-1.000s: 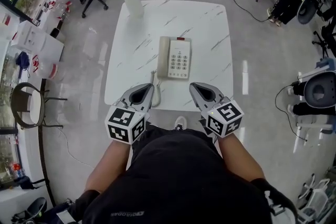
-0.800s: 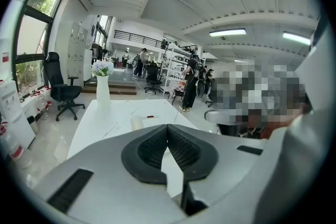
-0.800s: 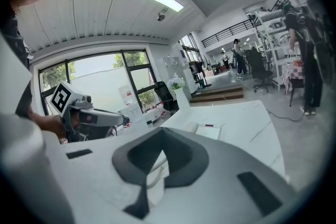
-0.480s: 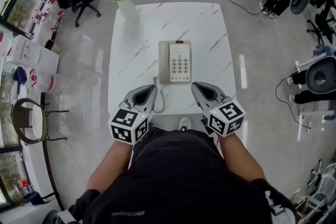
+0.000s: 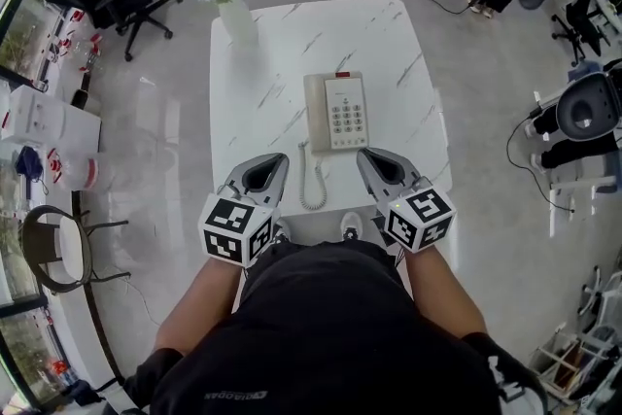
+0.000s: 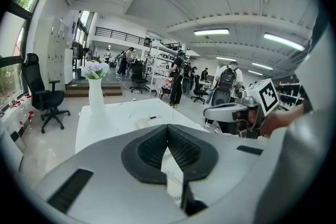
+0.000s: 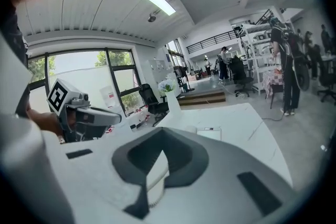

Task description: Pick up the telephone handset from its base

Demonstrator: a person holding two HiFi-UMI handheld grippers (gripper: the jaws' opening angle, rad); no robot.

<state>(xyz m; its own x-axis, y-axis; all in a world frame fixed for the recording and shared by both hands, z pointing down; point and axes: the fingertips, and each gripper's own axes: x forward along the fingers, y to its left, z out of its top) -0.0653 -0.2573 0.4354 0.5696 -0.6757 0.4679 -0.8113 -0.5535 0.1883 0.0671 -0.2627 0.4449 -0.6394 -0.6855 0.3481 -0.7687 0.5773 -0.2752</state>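
Little had changed beyond a slight sideways drift: the grey left gripper (image 5: 278, 159) and right gripper (image 5: 365, 155) hovered short, jaws pressed together empty, while the cream telephone handset (image 5: 315, 112) stayed on its base (image 5: 348, 112) on the white marble tabletop (image 5: 389, 44).

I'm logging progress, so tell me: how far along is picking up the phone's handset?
Done: nothing yet; the handset lies on its base on the table. In hand: nothing; the left tool and right tool are shut and empty at the table's near edge, short of the base. Left: reach, grip and lift the handset.
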